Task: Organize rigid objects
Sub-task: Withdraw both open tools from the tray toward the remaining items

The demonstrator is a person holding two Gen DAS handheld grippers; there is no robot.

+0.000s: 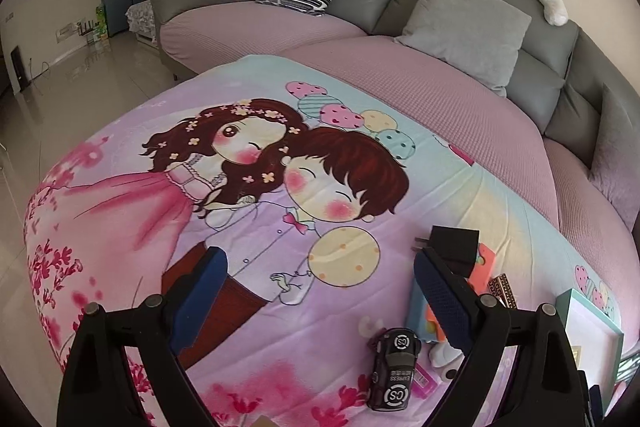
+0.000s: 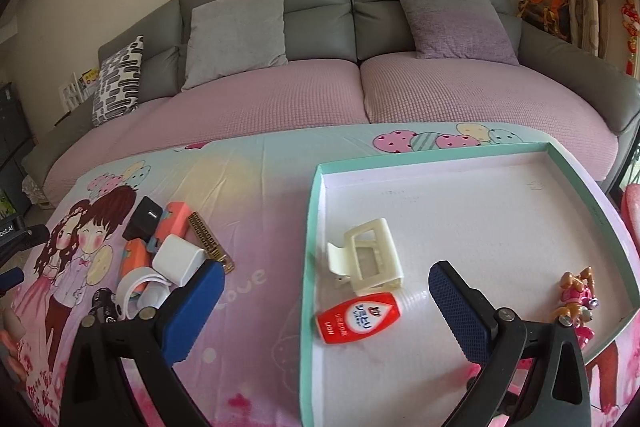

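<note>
My left claw (image 1: 320,291) is spread over bare quilt (image 1: 224,227); the black toy car (image 1: 394,367) lies just right. My right claw (image 2: 326,297) gapes empty above the teal-rimmed white tray (image 2: 312,227), red squeeze bottle (image 2: 358,317) between its fingers, perhaps lying flat.

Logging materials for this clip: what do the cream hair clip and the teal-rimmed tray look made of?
Hair clip: looks like moulded plastic, cream, fairly matte, with sharp-edged cut-out windows. Tray: probably cardboard, a thin straight teal wall around a flat white matte floor; the look leaves it open.

a cream hair clip (image 2: 366,259), a red bottle (image 2: 358,317) and a pink toy (image 2: 576,301) lie in the teal-rimmed tray (image 2: 310,227); other items are piled beside it.
</note>
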